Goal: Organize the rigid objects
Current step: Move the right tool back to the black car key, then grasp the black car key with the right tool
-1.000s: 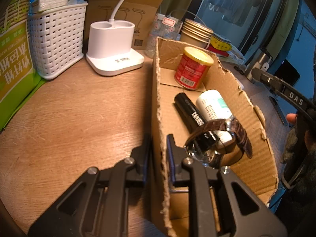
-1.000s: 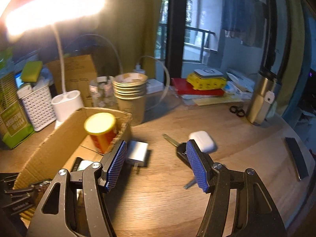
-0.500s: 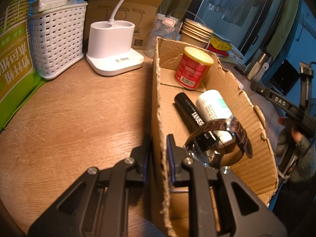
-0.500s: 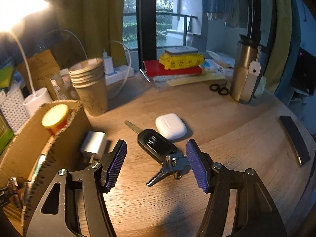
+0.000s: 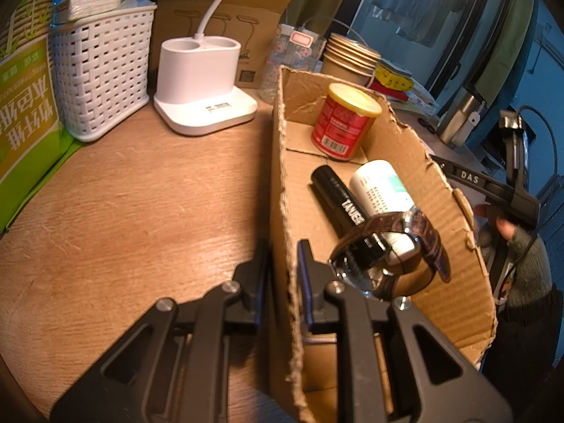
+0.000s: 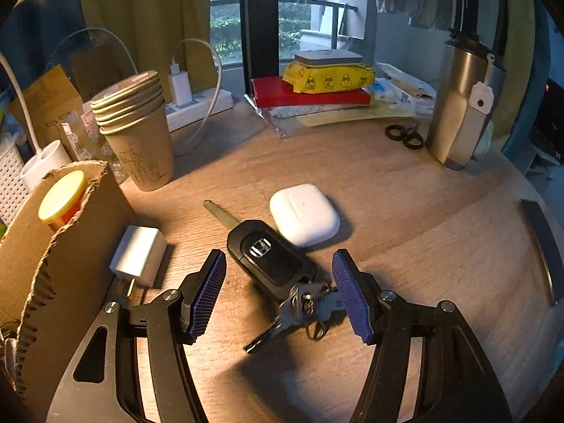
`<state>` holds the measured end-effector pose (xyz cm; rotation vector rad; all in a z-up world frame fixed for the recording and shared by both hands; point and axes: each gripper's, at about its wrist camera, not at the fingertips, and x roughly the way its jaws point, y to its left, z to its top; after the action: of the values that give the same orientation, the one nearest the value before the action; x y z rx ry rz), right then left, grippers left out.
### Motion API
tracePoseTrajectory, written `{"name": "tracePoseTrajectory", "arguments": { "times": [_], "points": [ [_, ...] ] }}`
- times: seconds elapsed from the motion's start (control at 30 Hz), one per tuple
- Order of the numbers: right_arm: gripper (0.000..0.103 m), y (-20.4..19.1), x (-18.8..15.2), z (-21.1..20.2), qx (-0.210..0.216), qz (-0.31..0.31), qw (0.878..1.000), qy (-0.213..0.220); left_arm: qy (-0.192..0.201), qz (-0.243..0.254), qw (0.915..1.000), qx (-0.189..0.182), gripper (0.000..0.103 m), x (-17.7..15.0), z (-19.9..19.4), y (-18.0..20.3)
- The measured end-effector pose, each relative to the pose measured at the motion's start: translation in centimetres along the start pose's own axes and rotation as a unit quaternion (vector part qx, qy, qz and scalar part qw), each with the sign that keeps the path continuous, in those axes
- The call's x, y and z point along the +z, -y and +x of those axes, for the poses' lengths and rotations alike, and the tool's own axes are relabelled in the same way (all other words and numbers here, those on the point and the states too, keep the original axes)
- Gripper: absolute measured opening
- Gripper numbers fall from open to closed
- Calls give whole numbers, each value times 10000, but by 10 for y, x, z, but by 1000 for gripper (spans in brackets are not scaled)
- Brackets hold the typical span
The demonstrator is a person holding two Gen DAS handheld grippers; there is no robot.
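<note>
A: What's the biggest thing in front of you?

B: The wooden counter (image 6: pixel 405 211), then the cardboard box (image 5: pixel 440 218) standing on it. Your left gripper (image 5: pixel 282 268) is pinched tight on the box's near wall, one finger outside, one inside.

A: What's in the box?

B: A red can (image 5: pixel 343 121) with a yellow lid stands upright at the far end. Nearer you a black tube (image 5: pixel 338 201) and a white bottle (image 5: pixel 380 187) lie side by side, with a wristwatch (image 5: pixel 384 253) resting on their near ends.

A: And your right gripper (image 6: pixel 278 292)?

B: Its jaws stand about half open and grip nothing. The black car key (image 6: pixel 271 253) lies on the counter between the blue pads, its key ring (image 6: pixel 303 306) close to the right pad. A white earbud case (image 6: pixel 303 215) sits just beyond the key, touching or nearly so. A white charger plug (image 6: pixel 139 255) lies just beside the box's outer wall.
</note>
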<state>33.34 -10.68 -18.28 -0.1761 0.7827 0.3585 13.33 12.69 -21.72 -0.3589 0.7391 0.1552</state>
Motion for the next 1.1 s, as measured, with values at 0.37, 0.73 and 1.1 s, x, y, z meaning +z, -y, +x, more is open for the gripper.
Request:
{"name": "tracePoseTrajectory", "arguments": {
  "times": [0.37, 0.73, 1.1],
  "points": [
    [66, -4, 5, 20, 30, -133, 9992, -384, 0, -1, 10000, 1, 18, 0, 0, 0],
    [43, -10, 2, 21, 18, -273, 9987, -423, 0, -1, 10000, 0, 18, 0, 0, 0],
    [40, -24, -6, -1, 75, -469, 9988, -72, 0, -2, 10000, 1, 18, 0, 0, 0]
  ]
}}
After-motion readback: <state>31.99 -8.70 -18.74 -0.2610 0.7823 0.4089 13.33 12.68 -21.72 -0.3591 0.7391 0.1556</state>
